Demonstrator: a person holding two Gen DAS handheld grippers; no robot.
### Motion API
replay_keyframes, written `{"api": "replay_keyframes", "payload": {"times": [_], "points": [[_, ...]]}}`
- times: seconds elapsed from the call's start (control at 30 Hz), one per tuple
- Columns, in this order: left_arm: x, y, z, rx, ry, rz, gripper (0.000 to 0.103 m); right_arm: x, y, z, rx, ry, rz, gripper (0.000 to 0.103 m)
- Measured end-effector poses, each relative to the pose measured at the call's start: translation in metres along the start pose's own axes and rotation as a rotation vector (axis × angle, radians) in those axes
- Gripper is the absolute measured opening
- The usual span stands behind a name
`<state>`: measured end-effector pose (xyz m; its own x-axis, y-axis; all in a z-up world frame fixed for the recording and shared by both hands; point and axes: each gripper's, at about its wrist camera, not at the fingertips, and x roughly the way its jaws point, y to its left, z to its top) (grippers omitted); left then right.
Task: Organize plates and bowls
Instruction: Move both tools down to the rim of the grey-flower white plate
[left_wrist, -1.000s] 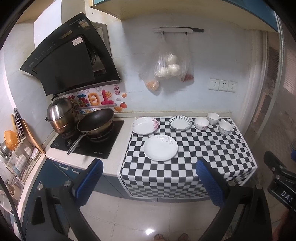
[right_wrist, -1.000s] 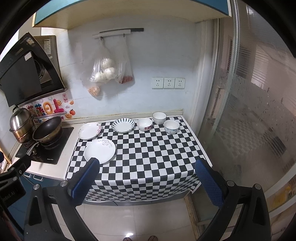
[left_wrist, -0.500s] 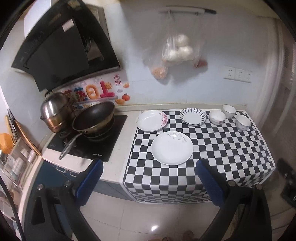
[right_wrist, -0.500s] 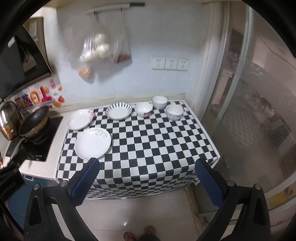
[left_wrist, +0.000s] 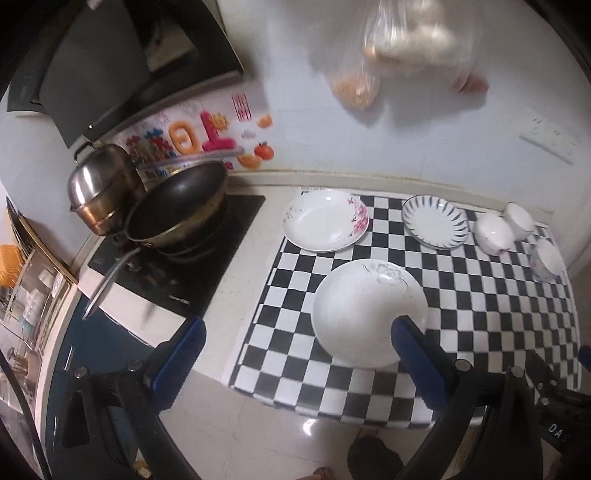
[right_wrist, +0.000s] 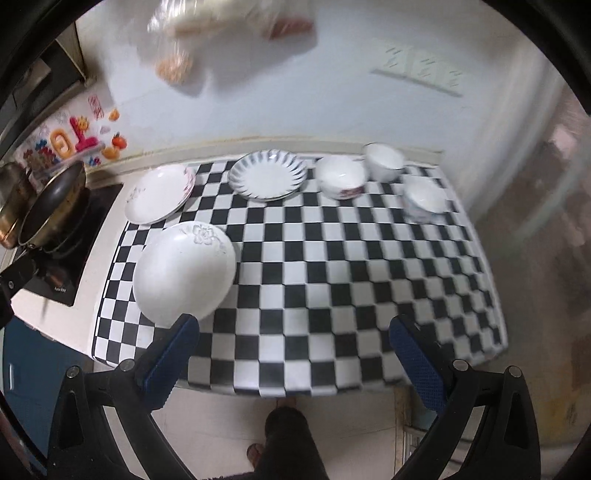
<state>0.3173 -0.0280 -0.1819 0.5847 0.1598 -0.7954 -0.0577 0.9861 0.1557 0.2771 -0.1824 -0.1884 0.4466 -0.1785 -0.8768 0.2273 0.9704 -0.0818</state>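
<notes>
A kitchen counter carries a black-and-white checkered cloth (left_wrist: 480, 314), with a pale wall behind and a glossy tiled floor below. On the cloth stand three plates and three bowls. The large white plate (left_wrist: 365, 314) lies nearest, at about 5 o'clock from the pink-flowered plate (left_wrist: 325, 219), which sits at the cloth's far left corner; the blue-striped plate (left_wrist: 434, 221) is at 3 o'clock from that one. The three bowls cluster at the far right: a bowl with a dark pattern (right_wrist: 341, 177), a plain bowl (right_wrist: 384, 160) behind it, and a blue-patterned bowl (right_wrist: 424, 199) toward 4 o'clock from the pair. The left gripper (left_wrist: 295, 354) hangs above the counter's front edge, its blue pads spread wide and holding nothing, the right pad overlapping the large plate's near rim in view. The right gripper (right_wrist: 291, 358) is likewise spread and empty above the cloth's front edge. Only the left wrist view shows the dish rack (left_wrist: 33, 288) at 9 o'clock and the whole black cooktop (left_wrist: 177, 266) with its wok (left_wrist: 177, 218) and steel pot (left_wrist: 99, 188); only the right wrist view shows the frosted glass partition (right_wrist: 546, 206) at 3 o'clock. Blurred plastic bags (left_wrist: 399, 48) hang on the wall.
</notes>
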Motion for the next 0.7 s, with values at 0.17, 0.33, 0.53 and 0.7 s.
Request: {"api": "replay_keyframes", "payload": {"times": [0.17, 0.33, 0.53, 0.7], "points": [[0.067, -0.029, 0.015, 0.035, 0.101, 0.008, 0.103, 0.086, 0.009, 0.041, -0.074, 0.11, 0.066, 0.103], [0.149, -0.04, 0.015, 0.017, 0.283, -0.021, 0.103, 0.172, 0.019, 0.062, -0.117, 0.235, 0.163, 0.103], [0.23, -0.034, 0.0, -0.01, 0.523, -0.074, 0.079, 0.25, 0.034, 0.073, -0.058, 0.393, 0.364, 0.103], [0.275, -0.017, -0.007, -0.095, 0.64, -0.101, 0.061, 0.297, 0.051, 0.079, -0.009, 0.499, 0.451, 0.099]]}}
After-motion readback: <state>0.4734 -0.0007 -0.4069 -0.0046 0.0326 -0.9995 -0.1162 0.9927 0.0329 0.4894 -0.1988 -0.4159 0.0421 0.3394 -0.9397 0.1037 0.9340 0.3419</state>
